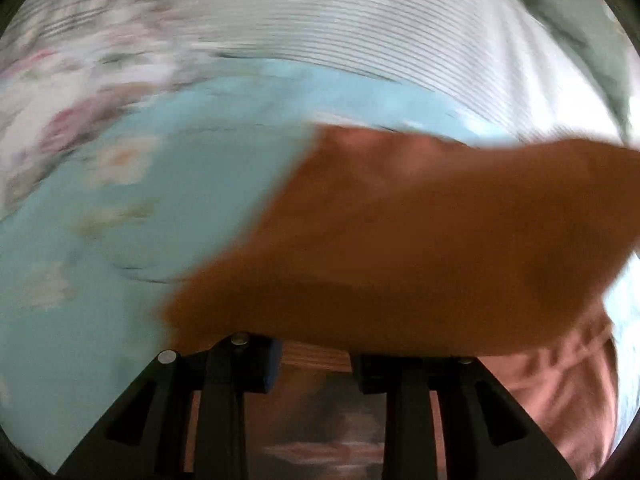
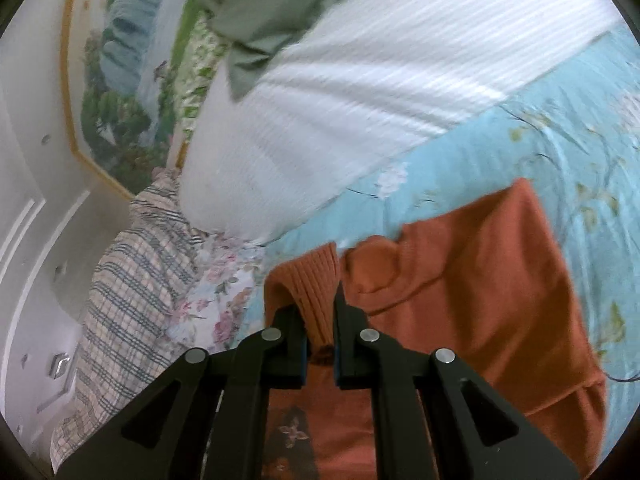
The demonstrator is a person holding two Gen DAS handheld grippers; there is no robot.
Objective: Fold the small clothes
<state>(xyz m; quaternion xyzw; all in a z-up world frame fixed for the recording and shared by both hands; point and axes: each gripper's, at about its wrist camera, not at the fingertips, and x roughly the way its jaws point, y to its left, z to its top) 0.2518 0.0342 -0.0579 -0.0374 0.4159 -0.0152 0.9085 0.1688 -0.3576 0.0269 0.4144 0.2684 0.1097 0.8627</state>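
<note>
Mid-fold: my right hand-held gripper (image 2: 320,320) pinches the sweater's (image 2: 480,300) ribbed hem. The left hand-held gripper (image 1: 312,360) sits agape under blurred cloth. Next, I lay the hem flat ahead.

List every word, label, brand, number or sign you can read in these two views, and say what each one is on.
No readable text in either view.
Orange sweater: a dark printed patch with a flower-like figure near the bottom of the right wrist view, no letters on it.
Blue floral bedsheet: flower and branch pattern only.
Striped white pillow: stripes only.
Framed landscape painting: picture only, no caption visible.
The left wrist view is blurred by motion; nothing there could be read.
</note>
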